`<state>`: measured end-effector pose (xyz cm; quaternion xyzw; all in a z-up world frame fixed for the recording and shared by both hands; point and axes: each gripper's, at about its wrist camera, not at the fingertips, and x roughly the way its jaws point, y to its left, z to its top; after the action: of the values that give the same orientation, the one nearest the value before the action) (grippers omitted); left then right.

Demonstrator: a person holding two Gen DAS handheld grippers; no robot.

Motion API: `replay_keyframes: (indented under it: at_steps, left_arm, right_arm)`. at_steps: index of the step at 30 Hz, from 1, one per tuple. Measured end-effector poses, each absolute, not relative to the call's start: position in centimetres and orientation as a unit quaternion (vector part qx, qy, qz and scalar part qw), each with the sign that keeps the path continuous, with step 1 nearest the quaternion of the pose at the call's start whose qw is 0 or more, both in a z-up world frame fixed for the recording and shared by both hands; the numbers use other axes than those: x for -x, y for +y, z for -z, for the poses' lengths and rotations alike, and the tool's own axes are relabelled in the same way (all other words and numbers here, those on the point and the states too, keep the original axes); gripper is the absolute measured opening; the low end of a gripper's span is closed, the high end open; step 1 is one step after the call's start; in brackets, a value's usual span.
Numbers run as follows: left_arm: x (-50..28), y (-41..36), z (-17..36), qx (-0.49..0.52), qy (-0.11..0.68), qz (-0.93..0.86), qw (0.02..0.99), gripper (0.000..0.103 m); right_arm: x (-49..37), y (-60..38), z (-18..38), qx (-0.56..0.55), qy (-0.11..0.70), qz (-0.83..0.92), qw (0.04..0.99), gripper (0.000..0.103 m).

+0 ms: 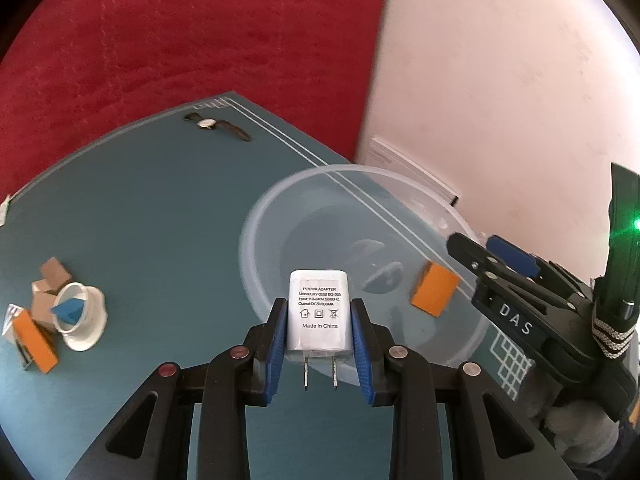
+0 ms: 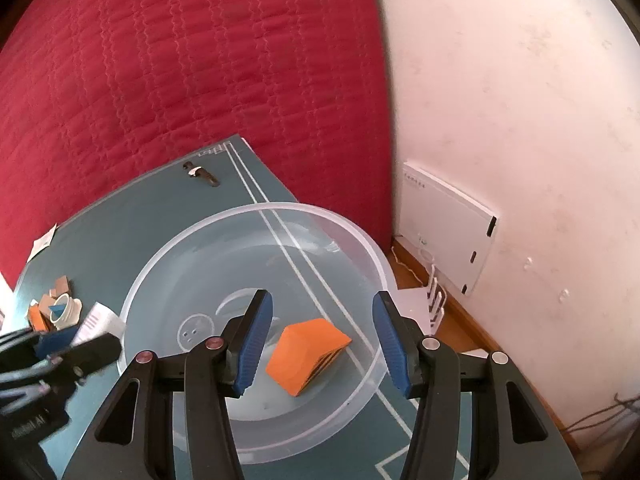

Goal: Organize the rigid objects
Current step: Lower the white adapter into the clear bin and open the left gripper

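**Adapter at the bowl's rim, orange block inside**

Our left tongs (image 1: 320,344) pinch a white power adapter (image 1: 319,312), prongs toward us, at the near rim of the clear plastic bowl (image 2: 160,276) on the teal worktop (image 1: 160,208). Our right tongs (image 2: 322,344) hang spread wide over the bowl, where an orange block (image 2: 306,354) is the only content. Off left, a small white cup (image 1: 82,316) holds a blue piece (image 1: 68,312).

White adapter (image 1: 319,314) upright, prongs down — orange block (image 2: 306,356) in bowl (image 2: 160,280)
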<state>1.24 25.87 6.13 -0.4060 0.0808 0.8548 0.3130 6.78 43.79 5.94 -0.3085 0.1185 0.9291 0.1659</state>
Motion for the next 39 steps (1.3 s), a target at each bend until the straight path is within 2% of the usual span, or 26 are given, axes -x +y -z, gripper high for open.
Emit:
replay_keyframes:
  at_steps: [8,12,16,25,30,39]
  left_arm:
    - [-1.1,27.6,-5.7,0.415,0.068,-0.841,0.341,0.034]
    - [-1.0,26.9,-5.8,0.419,0.051,-0.841,0.338,0.059]
    - [-0.7,25.8,-5.9,0.416,0.045,-0.849,0.321,0.063]
    - [-0.3,24.4,-5.9,0.395,0.061,-0.875,0.272,0.085]
    - [0.1,23.5,-6.0,0.384,0.066,-0.888,0.242,0.100]
    - [0.8,21.8,-6.3,0.370,0.072,-0.904,0.201,0.100]
  right_arm:
    - [-6.4,44.2,-6.0,0.307,0.121,-0.929,0.167,0.054]
    - [-6.5,44.2,-6.2,0.306,0.122,-0.929,0.167,0.054]
    - [-6.4,44.2,-6.2,0.306,0.122,-0.929,0.167,0.054]
    - [-6.3,43.4,-6.4,0.304,0.112,-0.932,0.158,0.054]
    - [-6.2,42.8,-6.3,0.305,0.107,-0.934,0.152,0.054]
    - [-6.2,40.7,-6.5,0.301,0.084,-0.941,0.133,0.054]
